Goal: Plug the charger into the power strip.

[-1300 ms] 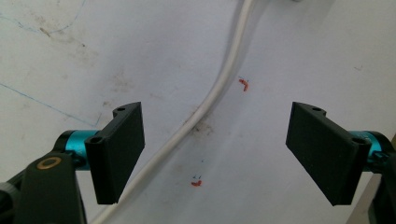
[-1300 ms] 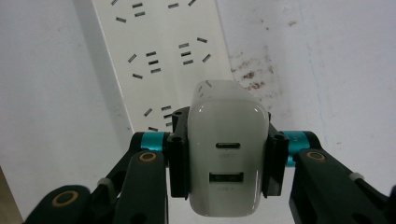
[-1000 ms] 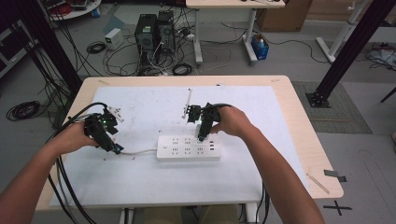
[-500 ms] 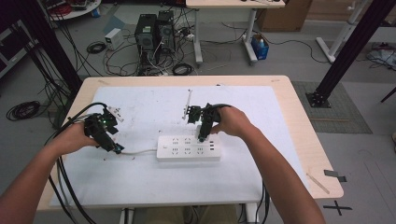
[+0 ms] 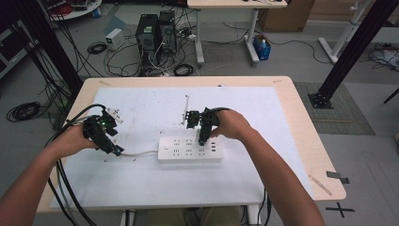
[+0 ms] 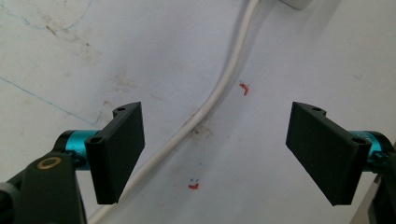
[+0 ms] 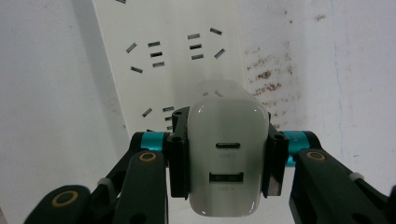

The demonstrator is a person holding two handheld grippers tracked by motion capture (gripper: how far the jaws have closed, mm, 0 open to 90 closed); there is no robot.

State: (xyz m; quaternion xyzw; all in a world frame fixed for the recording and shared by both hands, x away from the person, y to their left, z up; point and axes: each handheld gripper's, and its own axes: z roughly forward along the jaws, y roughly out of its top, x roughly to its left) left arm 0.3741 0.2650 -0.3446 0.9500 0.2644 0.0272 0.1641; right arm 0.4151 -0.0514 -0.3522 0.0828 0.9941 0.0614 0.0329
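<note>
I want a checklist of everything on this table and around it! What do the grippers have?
Surface: white sheet on a wooden table, with stains and small red marks.
Job's things: white power strip lying flat; white charger with two ports facing the camera, held over the strip's sockets.
Clutter: nothing seen.
Grippers: right gripper shut on the charger; left gripper open, its jaws either side of the strip's cord, not touching it.
Cables: white cord curving across the sheet; black cables trailing from the left gripper.
Surroundings: computer towers and tangled wires on the floor.
</note>
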